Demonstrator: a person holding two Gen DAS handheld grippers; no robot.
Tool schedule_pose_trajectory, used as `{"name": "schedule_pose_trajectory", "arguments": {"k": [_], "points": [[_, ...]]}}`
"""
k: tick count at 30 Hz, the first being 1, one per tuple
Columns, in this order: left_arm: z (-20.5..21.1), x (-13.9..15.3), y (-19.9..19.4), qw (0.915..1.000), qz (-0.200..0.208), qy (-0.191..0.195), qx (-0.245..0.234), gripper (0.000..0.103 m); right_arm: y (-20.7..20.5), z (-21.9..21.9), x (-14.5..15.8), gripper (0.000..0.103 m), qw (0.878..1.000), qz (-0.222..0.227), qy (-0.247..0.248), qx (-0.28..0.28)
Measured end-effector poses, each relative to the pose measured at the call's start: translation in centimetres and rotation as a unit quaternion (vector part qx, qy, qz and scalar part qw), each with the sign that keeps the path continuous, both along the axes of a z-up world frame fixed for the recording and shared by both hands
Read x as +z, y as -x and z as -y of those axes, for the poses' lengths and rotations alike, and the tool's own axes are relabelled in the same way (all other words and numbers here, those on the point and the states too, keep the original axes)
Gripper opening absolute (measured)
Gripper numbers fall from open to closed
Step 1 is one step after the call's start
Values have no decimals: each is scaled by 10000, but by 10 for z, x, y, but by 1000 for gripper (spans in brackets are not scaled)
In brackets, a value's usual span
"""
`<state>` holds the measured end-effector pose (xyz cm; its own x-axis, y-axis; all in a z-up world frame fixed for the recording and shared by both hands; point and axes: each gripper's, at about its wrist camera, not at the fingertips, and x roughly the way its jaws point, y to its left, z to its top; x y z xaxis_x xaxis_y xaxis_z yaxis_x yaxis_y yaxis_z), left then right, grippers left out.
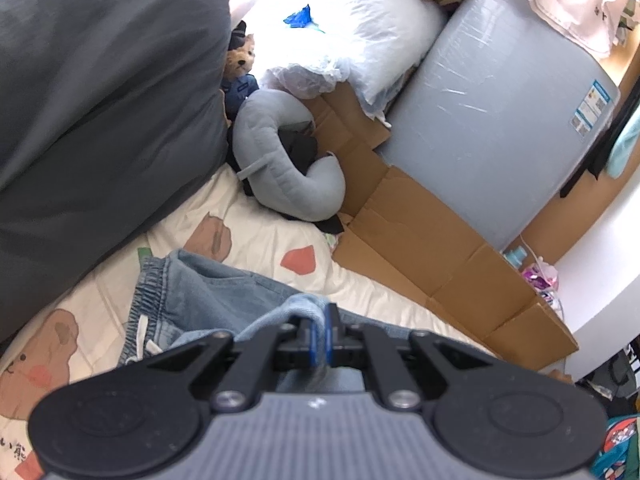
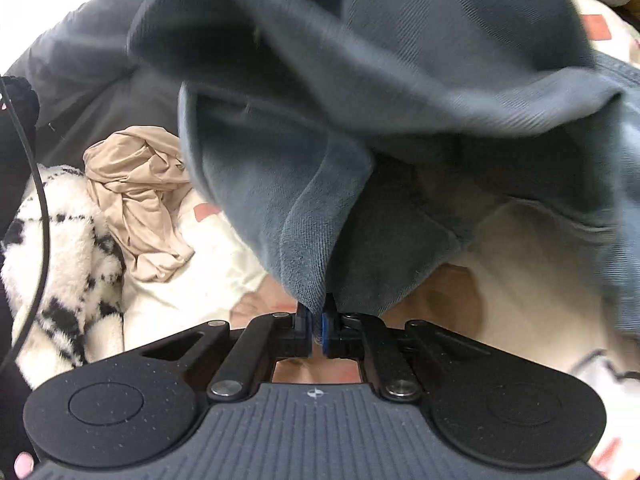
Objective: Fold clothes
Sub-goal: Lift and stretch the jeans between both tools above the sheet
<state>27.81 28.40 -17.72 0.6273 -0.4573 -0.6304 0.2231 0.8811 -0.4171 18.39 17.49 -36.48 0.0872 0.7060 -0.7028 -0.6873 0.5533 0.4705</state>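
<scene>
Left gripper [image 1: 319, 330] is pinched tight on a fold of the jeans [image 1: 208, 296], which lie crumpled just ahead of it and to its left on the bedsheet [image 1: 256, 236]. Right gripper [image 2: 316, 326] is clamped on the jeans' [image 2: 360, 120] edge too, denim draping up over it. Beige garment [image 2: 140, 200] sits off to its left.

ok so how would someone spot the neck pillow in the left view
Start at the big dark grey cushion on the left of the bed. At its right edge, by the flattened cardboard, lies the neck pillow. It is the only pale grey curved tube, below the small teddy bear.
</scene>
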Motion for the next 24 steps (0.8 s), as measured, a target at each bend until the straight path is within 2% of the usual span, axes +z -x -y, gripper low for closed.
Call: {"name": "schedule_pose_trajectory", "arguments": {"k": [6,12,17,24], "points": [[-2,-5,10,9999,-59,61,137,4,-8,35,18,1,9998,-123,145,-81],[-3,-4,20,9998,-98,88,165,4,-5,72,44,2,9996,-9,284,61],[-4,-5,27,9995,-142,178,200,4,-6,120,69,1,9987,-63,467,177],[-1,-12,45,9990,-313,294,130,4,-2,194,97,1,9964,-276,774,-182]]}}
